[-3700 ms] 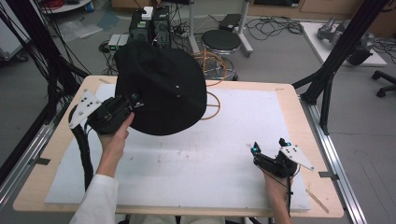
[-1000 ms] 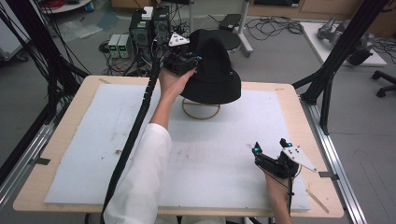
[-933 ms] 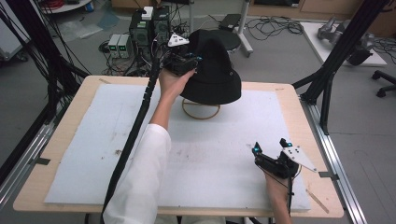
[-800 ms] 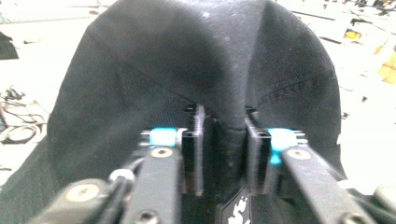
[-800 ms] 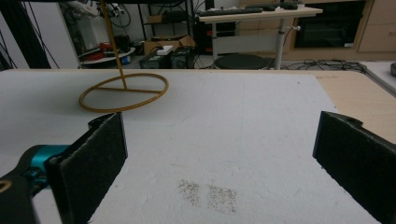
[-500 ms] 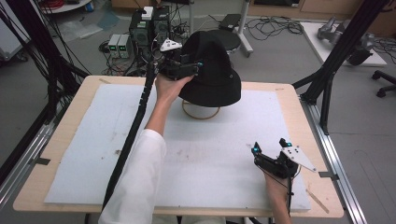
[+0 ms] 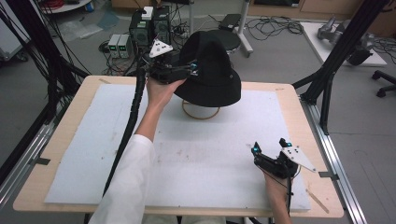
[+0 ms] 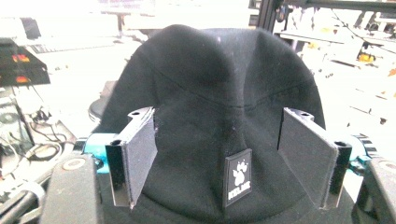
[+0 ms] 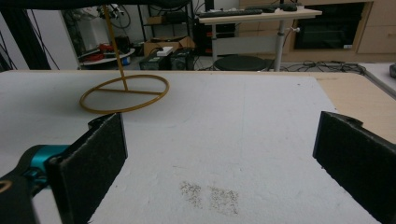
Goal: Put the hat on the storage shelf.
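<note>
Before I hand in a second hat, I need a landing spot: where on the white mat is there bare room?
The white mat is bare left of the sleeve, and between the stand's ring base and the right gripper. It is crowded at the far middle, where the black hat and the left gripper sit over the stand.

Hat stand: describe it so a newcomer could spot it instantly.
Start at the white mat on the wooden table and look to its far middle, under the black hat. The hat stand is a thin yellow ring lying flat with one upright rod, the only yellow item there.
</note>
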A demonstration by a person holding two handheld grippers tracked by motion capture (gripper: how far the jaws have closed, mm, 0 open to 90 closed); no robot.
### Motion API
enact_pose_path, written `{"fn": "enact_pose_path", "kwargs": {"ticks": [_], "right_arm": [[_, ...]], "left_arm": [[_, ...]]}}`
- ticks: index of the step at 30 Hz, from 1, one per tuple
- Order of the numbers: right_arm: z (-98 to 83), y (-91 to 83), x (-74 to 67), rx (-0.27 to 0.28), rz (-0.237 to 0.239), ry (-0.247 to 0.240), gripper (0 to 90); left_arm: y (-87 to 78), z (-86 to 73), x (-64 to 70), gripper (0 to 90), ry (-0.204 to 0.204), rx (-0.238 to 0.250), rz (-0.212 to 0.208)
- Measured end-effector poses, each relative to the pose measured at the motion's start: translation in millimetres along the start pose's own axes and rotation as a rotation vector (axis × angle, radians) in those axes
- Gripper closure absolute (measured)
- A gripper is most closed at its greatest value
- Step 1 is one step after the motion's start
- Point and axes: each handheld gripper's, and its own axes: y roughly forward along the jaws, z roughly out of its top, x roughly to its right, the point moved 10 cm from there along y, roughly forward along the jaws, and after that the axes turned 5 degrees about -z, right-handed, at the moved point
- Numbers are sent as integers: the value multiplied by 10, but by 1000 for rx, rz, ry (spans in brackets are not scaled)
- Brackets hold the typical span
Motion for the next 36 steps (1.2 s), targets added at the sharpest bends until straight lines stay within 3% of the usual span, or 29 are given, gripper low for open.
{"fn": "enact_pose_path", "kwargs": {"ticks": [13, 24, 26, 28, 36], "right_arm": [[9, -2, 6, 1, -10, 1, 19], [11, -8, -18, 2, -12, 7, 19], [12, -7, -19, 4, -12, 7, 19], [11, -6, -20, 4, -11, 4, 19], [9, -2, -22, 3, -10, 4, 19]], "left_arm": [[-549, 79, -44, 262, 45, 77, 23], [-1036, 193, 104, 251, 87, 167, 16], [-1112, 175, 137, 259, 95, 173, 3], [-1186, 123, 127, 265, 113, 173, 17], [-1448, -94, 6, 256, 95, 181, 57]]}}
